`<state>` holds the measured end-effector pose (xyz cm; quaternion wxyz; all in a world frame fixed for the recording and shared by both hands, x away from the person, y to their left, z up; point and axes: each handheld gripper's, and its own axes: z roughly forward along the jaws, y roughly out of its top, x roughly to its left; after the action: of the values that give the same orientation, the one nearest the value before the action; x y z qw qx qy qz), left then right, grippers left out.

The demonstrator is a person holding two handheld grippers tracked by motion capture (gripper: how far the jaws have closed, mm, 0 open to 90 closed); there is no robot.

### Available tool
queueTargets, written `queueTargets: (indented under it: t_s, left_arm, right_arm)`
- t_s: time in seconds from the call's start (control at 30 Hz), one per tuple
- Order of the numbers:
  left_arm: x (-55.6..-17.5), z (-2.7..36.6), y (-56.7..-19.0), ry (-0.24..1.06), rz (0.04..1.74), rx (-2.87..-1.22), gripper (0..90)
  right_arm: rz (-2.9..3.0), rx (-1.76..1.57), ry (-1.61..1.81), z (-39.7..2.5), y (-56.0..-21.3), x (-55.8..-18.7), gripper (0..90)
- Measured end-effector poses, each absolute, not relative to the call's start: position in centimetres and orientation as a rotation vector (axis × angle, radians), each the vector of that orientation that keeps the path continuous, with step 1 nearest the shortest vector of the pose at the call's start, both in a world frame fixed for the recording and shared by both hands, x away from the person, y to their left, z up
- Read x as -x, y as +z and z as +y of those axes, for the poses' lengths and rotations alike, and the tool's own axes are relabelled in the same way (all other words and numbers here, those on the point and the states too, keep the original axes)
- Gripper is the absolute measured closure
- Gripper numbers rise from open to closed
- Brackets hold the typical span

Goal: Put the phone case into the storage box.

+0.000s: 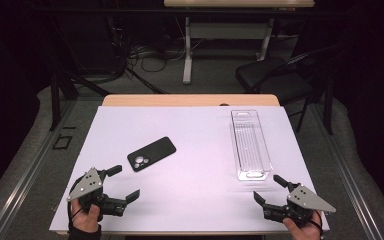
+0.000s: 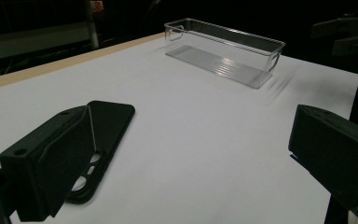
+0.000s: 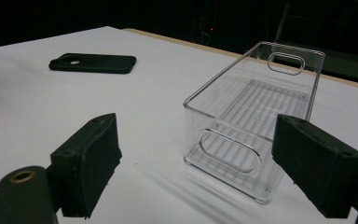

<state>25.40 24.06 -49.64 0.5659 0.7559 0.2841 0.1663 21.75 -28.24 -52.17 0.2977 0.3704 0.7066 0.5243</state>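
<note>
While both grippers sit wide open holding nothing, left gripper (image 1: 124, 183) near phone (image 1: 151, 153) (face down), right gripper (image 1: 269, 188) just below clear bin (image 1: 250, 145).

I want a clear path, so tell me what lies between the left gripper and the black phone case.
Nothing: in the high view, bare white table separates the open left gripper from the phone case.

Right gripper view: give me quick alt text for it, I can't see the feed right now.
The right tongs are open and hold nothing, aimed at the near end of an empty clear plastic bin on a white tabletop. A black phone case lies flat farther off at the upper left, camera cutout showing, apart from the bin.
</note>
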Motion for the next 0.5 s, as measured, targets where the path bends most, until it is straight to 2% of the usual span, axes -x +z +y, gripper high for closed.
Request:
queueTargets:
  t_s: [0.5]
  left_arm:
    - [-25.95,23.96,-49.27,0.342,0.715,-1.791,0.5]
  right_arm:
    - [1.880,-0.993,1.387,-28.42,-52.00,-21.85,14.4]
